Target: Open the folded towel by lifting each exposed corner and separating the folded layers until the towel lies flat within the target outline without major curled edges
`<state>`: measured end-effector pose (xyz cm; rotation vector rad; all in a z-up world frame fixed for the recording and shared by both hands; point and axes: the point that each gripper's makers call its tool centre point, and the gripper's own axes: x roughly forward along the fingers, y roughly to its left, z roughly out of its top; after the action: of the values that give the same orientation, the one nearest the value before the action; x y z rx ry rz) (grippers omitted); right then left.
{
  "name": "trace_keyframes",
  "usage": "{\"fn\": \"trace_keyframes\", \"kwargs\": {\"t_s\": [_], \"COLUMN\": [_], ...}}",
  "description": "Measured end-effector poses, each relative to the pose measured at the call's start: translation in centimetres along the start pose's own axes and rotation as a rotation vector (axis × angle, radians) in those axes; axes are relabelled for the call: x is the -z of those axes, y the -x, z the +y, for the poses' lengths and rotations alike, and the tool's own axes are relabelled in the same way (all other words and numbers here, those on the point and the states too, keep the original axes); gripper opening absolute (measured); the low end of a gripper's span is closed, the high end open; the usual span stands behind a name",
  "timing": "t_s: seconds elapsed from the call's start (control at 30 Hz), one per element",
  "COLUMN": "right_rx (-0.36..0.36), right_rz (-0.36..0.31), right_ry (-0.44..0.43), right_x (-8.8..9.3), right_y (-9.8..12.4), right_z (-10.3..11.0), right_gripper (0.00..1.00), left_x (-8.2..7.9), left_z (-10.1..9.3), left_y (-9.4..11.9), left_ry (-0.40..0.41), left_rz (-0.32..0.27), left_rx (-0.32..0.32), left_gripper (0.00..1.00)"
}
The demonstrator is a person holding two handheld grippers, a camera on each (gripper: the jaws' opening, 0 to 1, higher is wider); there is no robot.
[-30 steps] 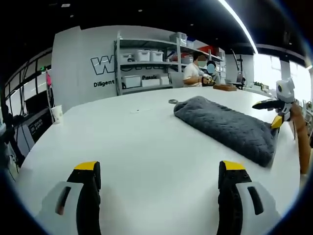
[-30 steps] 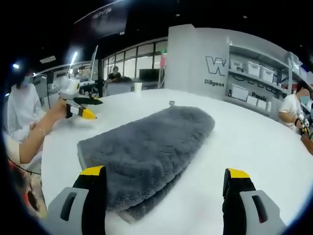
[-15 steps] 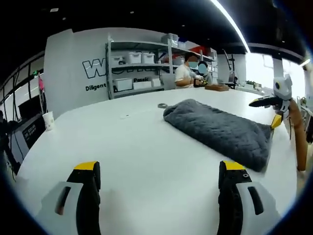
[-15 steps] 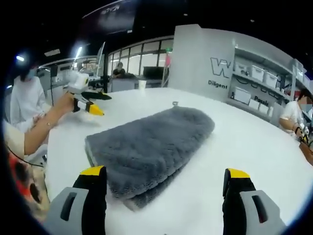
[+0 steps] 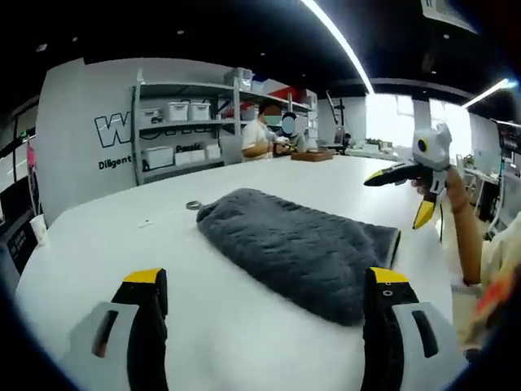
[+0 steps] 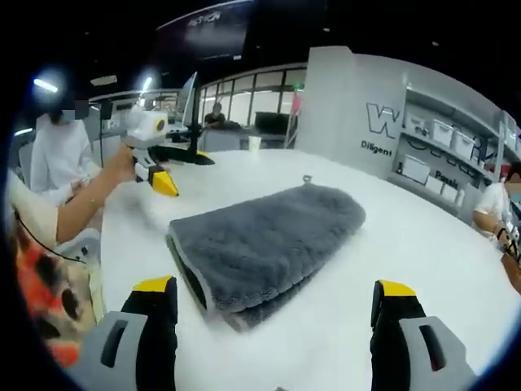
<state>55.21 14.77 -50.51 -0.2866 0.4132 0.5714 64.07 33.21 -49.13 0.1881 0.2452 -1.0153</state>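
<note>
Both cameras have swung closer to the grey towel, which lies fully folded on the white bench, no corner lifted yet, with left gripper and right gripper jaws spread and empty

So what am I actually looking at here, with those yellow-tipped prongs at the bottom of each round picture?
There is no robot here. A person holds a hand tool with a two-pronged claw in each hand, and a small fisheye camera rides on each tool, looking forward along its prongs.

In the left gripper view, the prongs at the bottom are the left claw, standing open. The other tool in a hand at the right is the right claw.

The right gripper view looks out over the right claw's prongs, also open, with the left claw at upper left.

On the white table lies a folded grey towel, with a small metal ring beside its far end. Neither claw holds anything.
</note>
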Motion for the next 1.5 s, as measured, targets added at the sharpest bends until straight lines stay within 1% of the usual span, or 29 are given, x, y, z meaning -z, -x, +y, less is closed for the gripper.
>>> {"fn": "trace_keyframes", "kwargs": {"t_s": [0.07, 0.13, 0.2, 0.23, 0.3, 0.33, 0.37, 0.43, 0.5, 0.57, 0.67, 0.8, 0.97, 1.0, 1.13, 1.23, 1.33, 1.43, 1.5], "right_rx": [-0.005, -0.013, -0.026, -0.038, -0.043, -0.047, -0.048, -0.047, -0.046, -0.041, -0.036, -0.035, -0.035, -0.034, -0.024, -0.028, -0.028, -0.025, -0.023], "right_rz": [0.005, 0.008, 0.015, 0.029, 0.037, 0.041, 0.042, 0.041, 0.041, 0.044, 0.030, 0.028, 0.030, 0.028, 0.034, 0.033, 0.028, 0.026, 0.026], "right_ry": [0.012, 0.013, 0.022, 0.040, 0.049, 0.057, 0.058, 0.053, 0.051, 0.052, 0.046, 0.044, 0.040, 0.037, 0.038, 0.041, 0.037, 0.030, 0.029], "right_x": [0.1, 0.2, 0.4, 0.7, 0.9, 1.1, 1.1, 1.2, 1.3, 1.5, 1.4, 1.5, 1.6, 1.6, 1.6, 1.6, 1.5, 1.5, 1.5], "right_y": [0.0, 0.1, 0.2, 0.3, 0.4, 0.5, 0.6, 0.8, 0.9, 1.1, 1.4, 1.4, 1.4, 1.4, 1.3, 1.3, 1.4, 1.4, 1.5], "right_z": [0.0, -0.1, 0.2, 0.5, 0.6, 0.7, 0.7, 0.4, 0.3, 0.2, -0.1, -0.2, -0.4, -0.5, -0.7, -0.5, -0.6, -0.7, -0.8], "right_gripper": [0.99, 0.99, 0.99, 0.99, 0.99, 0.99, 0.99, 0.99, 0.99, 0.99, 0.99, 0.99, 0.99, 0.99, 0.99, 0.99, 0.99, 0.99, 0.99], "left_x": [0.2, 0.3, 0.3, 0.1, -0.2, -0.4, -0.4, -0.5, -0.7, -0.9, -0.9, -0.8, -0.7, -0.6, -0.5, -0.3, -0.3, -0.4, -0.5], "left_z": [-1.8, -3.0, -4.3, -5.4, -6.5, -7.6, -8.2, -9.1, -10.0, -11.5, -12.8, -13.8, -15.5, -15.7, -16.1, -15.9, -16.0, -16.5, -16.9], "left_y": [-0.8, -1.6, -2.2, -2.6, -3.1, -3.6, -3.9, -4.6, -5.0, -5.6, -6.2, -6.9, -7.8, -7.9, -8.0, -8.4, -8.5, -8.5, -8.4], "left_ry": [-0.026, -0.035, -0.035, -0.031, -0.036, -0.050, -0.060, -0.080, -0.088, -0.088, -0.098, -0.119, -0.153, -0.159, -0.171, -0.183, -0.180, -0.177, -0.173], "left_rz": [0.023, 0.031, 0.029, 0.026, 0.021, 0.021, 0.023, 0.029, 0.018, 0.004, 0.002, 0.002, 0.003, 0.009, 0.018, 0.022, 0.020, 0.007, 0.000], "left_rx": [0.036, 0.054, 0.082, 0.106, 0.123, 0.135, 0.140, 0.151, 0.167, 0.208, 0.241, 0.263, 0.292, 0.294, 0.303, 0.294, 0.304, 0.325, 0.338], "left_gripper": [0.97, 0.97, 0.97, 0.97, 0.95, 0.94, 0.93, 0.89, 0.85, 0.82, 0.75, 0.61, 0.48, 0.44, 0.40, 0.32, 0.29, 0.17, 0.06]}}
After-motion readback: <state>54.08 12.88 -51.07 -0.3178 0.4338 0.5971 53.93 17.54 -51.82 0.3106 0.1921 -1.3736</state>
